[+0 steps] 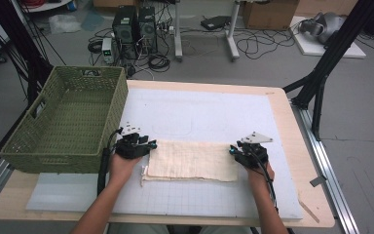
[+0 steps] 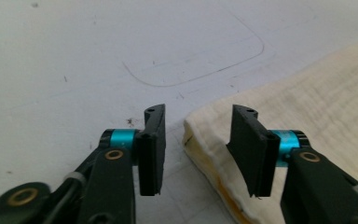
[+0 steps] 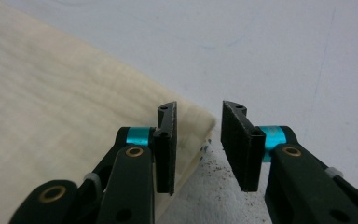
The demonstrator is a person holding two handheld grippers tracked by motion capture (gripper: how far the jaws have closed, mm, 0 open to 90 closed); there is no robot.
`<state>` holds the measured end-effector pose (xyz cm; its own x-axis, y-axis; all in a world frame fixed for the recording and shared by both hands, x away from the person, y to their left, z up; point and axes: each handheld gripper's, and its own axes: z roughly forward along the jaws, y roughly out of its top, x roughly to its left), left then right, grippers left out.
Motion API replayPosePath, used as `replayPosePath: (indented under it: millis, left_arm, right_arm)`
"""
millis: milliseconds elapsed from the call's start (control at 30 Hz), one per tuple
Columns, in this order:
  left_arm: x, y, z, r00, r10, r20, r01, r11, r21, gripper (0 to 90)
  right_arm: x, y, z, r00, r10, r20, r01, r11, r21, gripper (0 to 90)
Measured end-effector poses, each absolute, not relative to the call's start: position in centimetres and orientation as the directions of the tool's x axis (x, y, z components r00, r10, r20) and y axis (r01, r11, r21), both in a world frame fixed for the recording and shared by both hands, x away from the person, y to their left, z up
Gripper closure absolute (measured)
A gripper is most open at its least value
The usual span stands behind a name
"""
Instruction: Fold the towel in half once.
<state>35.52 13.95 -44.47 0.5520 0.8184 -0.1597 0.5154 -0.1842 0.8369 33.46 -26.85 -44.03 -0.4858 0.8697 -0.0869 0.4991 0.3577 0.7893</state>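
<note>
A cream folded cloth [image 1: 195,160] lies flat on the white mat [image 1: 204,107], its long side running left to right. My left gripper [image 1: 151,145] sits at the cloth's far left corner; in the left gripper view the jaws of the left gripper [image 2: 198,112] stand apart with the corner of the cloth [image 2: 317,93] between them, not pinched. My right gripper [image 1: 232,148] is at the far right corner. In the right gripper view the right gripper [image 3: 199,106] is open over the corner of the cloth [image 3: 51,116], one jaw above the fabric, the other above bare mat.
A green woven basket [image 1: 53,151] stands at the table's left side, close to my left hand. The wooden table edge [image 1: 292,126] runs along the right. Beyond the table, computers and cables lie on the floor.
</note>
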Motion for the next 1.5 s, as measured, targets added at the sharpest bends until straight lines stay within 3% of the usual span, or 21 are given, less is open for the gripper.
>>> replayPosePath:
  millis: [233, 300, 433, 667, 800, 900, 1033, 1233, 1333, 1400, 1500]
  left_arm:
    - [33.6, 14.3, -43.3, 0.628, 0.763, -0.150, 0.470, -0.219, 0.855, 52.0]
    - [32.8, 14.0, -43.4, 0.652, 0.744, -0.149, 0.459, -0.230, 0.858, 62.1]
    - [31.6, 13.6, -44.1, 0.685, 0.710, -0.165, 0.473, -0.261, 0.841, 69.1]
    - [29.6, 13.2, -45.0, 0.710, 0.698, -0.092, 0.464, -0.365, 0.807, 71.5]
    - [29.1, 13.3, -45.0, 0.720, 0.691, -0.060, 0.440, -0.389, 0.809, 71.2]
    - [28.9, 13.5, -44.9, 0.714, 0.697, -0.072, 0.435, -0.361, 0.825, 65.4]
    - [29.3, 14.9, -44.6, 0.694, 0.705, -0.144, 0.425, -0.239, 0.873, 55.4]
    - [29.7, 16.1, -43.2, 0.656, 0.717, -0.235, 0.391, -0.057, 0.919, 28.2]
    - [29.4, 16.1, -42.7, 0.642, 0.737, -0.213, 0.359, -0.043, 0.933, 15.2]
    - [29.4, 16.1, -42.7, 0.646, 0.734, -0.208, 0.354, -0.047, 0.934, 15.3]
    - [29.5, 16.2, -42.7, 0.643, 0.739, -0.201, 0.352, -0.053, 0.934, 15.4]
  right_arm:
    - [31.0, -27.3, -42.8, -0.564, 0.825, -0.043, 0.447, 0.349, 0.824, 50.6]
    - [30.0, -27.2, -42.8, -0.595, 0.802, -0.055, 0.436, 0.379, 0.816, 50.5]
    - [28.5, -27.2, -43.5, -0.645, 0.763, -0.045, 0.433, 0.414, 0.801, 53.6]
    - [27.1, -27.3, -44.6, -0.679, 0.729, -0.082, 0.445, 0.497, 0.745, 56.7]
    - [26.7, -28.5, -44.6, -0.658, 0.750, -0.063, 0.464, 0.470, 0.751, 55.7]
    - [26.3, -28.7, -44.6, -0.651, 0.758, -0.046, 0.471, 0.451, 0.758, 52.2]
    - [25.8, -28.8, -43.3, -0.633, 0.772, -0.045, 0.435, 0.404, 0.805, 43.0]
    - [25.6, -29.9, -42.3, -0.582, 0.812, -0.033, 0.425, 0.339, 0.839, 29.1]
    - [25.8, -30.6, -42.0, -0.549, 0.835, -0.031, 0.421, 0.309, 0.853, 19.4]
    - [25.9, -30.9, -41.9, -0.530, 0.847, -0.036, 0.421, 0.300, 0.856, 12.3]
    - [25.9, -31.5, -41.9, -0.508, 0.861, -0.033, 0.420, 0.281, 0.863, 11.2]
